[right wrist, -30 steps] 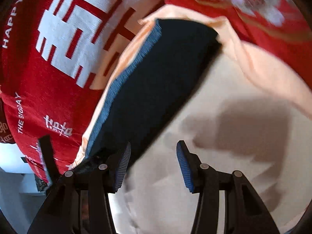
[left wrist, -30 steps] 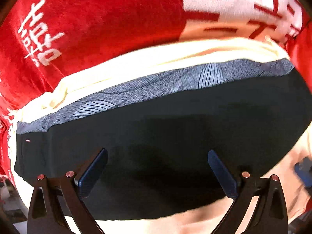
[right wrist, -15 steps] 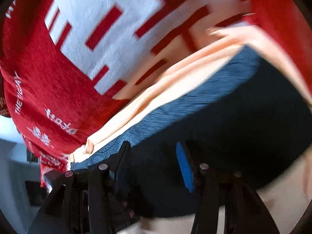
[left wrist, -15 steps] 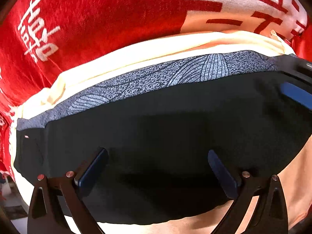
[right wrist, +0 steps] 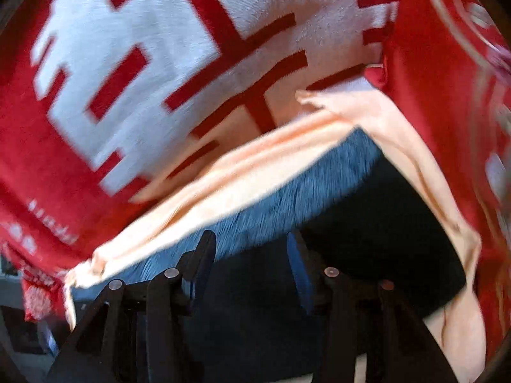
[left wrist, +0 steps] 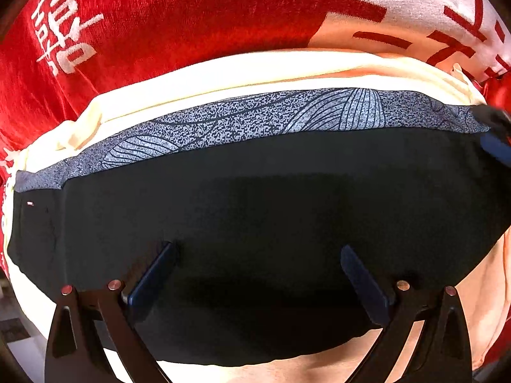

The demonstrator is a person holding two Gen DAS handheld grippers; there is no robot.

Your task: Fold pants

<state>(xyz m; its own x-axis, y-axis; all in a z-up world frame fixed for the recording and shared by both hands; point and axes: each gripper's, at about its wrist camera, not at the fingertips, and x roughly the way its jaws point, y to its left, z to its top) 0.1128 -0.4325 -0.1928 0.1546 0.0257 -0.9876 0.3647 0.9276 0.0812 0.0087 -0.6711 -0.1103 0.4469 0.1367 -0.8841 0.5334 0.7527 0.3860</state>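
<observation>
The black pants (left wrist: 271,198) lie folded flat, with a grey patterned waistband (left wrist: 255,118) along the far edge. They rest on a cream cloth (left wrist: 198,83). My left gripper (left wrist: 255,265) is open just above the near half of the pants, fingers wide apart and empty. In the right wrist view the pants (right wrist: 367,239) show with the blue-grey waistband (right wrist: 287,201) blurred. My right gripper (right wrist: 252,255) is open over the pants near the waistband, holding nothing. Its tip also shows at the right edge of the left wrist view (left wrist: 495,134).
A red blanket with white characters (left wrist: 159,16) covers the surface beyond the pants, also seen in the right wrist view (right wrist: 143,63). The cream cloth (right wrist: 255,172) sticks out around the pants on all sides. A floor area shows at the lower left (right wrist: 19,328).
My right gripper has swung from the cream cloth beside the pants to above the waistband end and is still moving. My left gripper has stayed in place, open.
</observation>
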